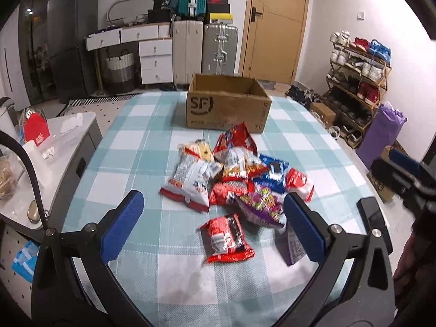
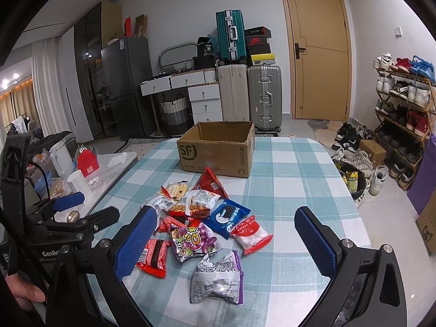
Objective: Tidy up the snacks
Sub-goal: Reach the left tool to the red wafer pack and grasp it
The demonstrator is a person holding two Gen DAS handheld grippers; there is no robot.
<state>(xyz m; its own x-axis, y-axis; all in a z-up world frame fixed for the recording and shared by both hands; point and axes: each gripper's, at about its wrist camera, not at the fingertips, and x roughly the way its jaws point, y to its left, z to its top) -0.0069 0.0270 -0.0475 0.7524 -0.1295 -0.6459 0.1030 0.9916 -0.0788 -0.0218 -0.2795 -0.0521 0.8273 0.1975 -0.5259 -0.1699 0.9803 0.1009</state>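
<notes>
Crinkly red, blue and purple snack packets (image 1: 234,179) lie heaped before both wide-spread, empty tools (image 1: 212,223) (image 2: 226,242).

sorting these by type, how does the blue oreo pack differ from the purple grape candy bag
The blue Oreo pack is a flat rectangular wrapper showing a cookie picture; the purple grape candy bag is puffier, with cartoon lettering and grapes. The Oreo pack lies farther from the jaws, nearer the cardboard box; the grape bag lies closer, beside it. Both lie face up, unopened, in the pile on the checked tablecloth.
</notes>
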